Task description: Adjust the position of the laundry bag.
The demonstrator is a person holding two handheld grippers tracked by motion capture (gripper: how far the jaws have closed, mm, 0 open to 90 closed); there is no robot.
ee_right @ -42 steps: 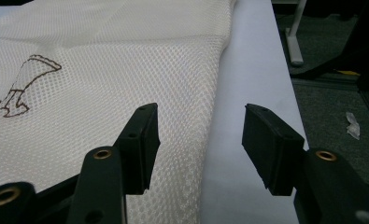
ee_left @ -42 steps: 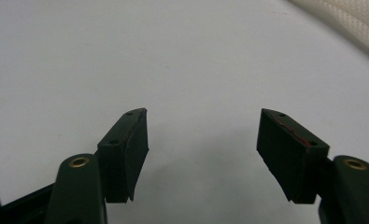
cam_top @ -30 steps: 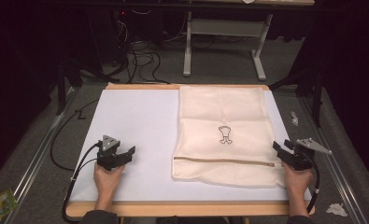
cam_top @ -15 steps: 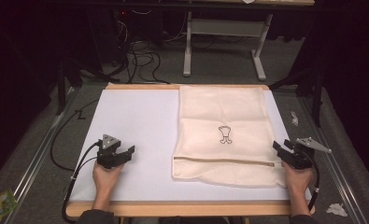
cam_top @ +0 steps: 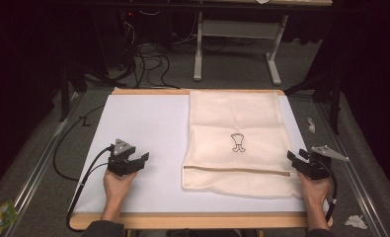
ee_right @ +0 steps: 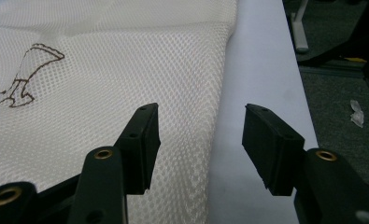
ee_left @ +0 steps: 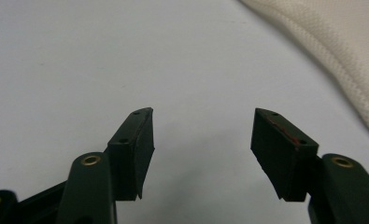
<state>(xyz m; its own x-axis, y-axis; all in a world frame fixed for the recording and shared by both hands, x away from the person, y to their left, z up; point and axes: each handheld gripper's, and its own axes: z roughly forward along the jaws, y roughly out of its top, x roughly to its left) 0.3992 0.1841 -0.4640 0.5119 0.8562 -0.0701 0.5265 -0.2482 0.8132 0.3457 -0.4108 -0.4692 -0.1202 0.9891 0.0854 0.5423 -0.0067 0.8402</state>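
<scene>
On the white board's (cam_top: pixel 133 123) right half the mesh laundry bag (cam_top: pixel 237 118) lies flat, risk being a pinch snagging only one mesh layer near the zipper (cam_top: pixel 237 170), with left gripper (cam_top: pixel 142 160) jaws just closing slightly on nothing, right gripper (cam_top: pixel 292 157) spread at the bag's edge, both hands low.

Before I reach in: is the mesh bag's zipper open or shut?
Shut, as far as the high view shows: the zipper runs as one thin line across the flat mesh bag.
</scene>
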